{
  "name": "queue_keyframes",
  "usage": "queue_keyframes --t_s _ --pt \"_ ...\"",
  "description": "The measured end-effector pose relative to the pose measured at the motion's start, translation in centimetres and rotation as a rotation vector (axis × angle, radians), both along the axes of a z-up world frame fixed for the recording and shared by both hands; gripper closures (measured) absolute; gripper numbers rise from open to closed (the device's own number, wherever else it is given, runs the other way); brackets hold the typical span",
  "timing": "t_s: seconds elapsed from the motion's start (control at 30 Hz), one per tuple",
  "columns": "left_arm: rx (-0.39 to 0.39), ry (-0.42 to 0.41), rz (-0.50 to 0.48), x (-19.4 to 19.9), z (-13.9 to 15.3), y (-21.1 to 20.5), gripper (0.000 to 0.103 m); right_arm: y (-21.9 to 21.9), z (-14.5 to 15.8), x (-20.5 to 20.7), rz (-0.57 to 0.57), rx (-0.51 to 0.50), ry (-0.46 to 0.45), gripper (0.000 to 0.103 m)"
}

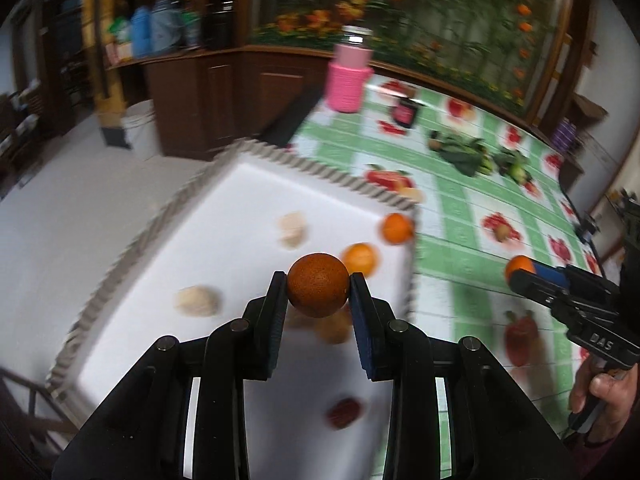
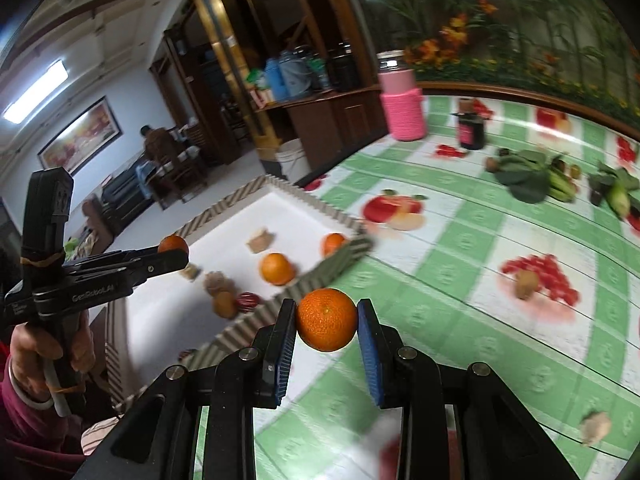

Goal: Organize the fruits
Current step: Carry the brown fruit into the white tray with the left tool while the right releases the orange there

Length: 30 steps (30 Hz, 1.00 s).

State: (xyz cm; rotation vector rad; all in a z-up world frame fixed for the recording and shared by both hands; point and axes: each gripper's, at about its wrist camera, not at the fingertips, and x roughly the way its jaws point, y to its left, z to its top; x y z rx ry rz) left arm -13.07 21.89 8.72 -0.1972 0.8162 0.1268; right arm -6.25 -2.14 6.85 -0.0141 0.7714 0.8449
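Observation:
My left gripper (image 1: 318, 282) is shut on a dark orange fruit (image 1: 318, 290) and holds it above the white tray (image 1: 240, 184). The tray holds two oranges (image 1: 361, 258), pale lumps (image 1: 197, 300) and a dark red fruit (image 1: 344, 412). My right gripper (image 2: 327, 316) is shut on a bright orange (image 2: 327, 319) above the table, just right of the tray's striped rim (image 2: 332, 268). The left gripper also shows in the right wrist view (image 2: 172, 254), and the right gripper in the left wrist view (image 1: 520, 270).
The green-checked fruit-print tablecloth (image 2: 460, 248) covers the table. A pink bottle (image 2: 402, 108), a dark jar (image 2: 472, 130) and leafy vegetables (image 2: 528, 176) stand at the back. A small brown fruit (image 2: 526, 284) and a pale lump (image 2: 596, 428) lie on the cloth.

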Motion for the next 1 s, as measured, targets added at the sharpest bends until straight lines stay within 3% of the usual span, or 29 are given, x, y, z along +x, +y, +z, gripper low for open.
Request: queue_keyframes --t_s 0.23,0.77,1.0 --pt "-0.017 0.012 0.077 -2.8 -1.4 3.0 0.073 4.2 -0.4 -0.5 0.069 -0.020 0.005 0.074" --pt "0.038 0.042 0.080 -2.8 -4.2 2.3 0.073 12.8 -2.2 0.2 0.216 -0.071 0.058 0.074" --pt "0.057 0.046 0.063 -2.4 -4.5 1.6 0.073 15.3 -3.2 2.1 0.222 -0.115 0.065 0.074"
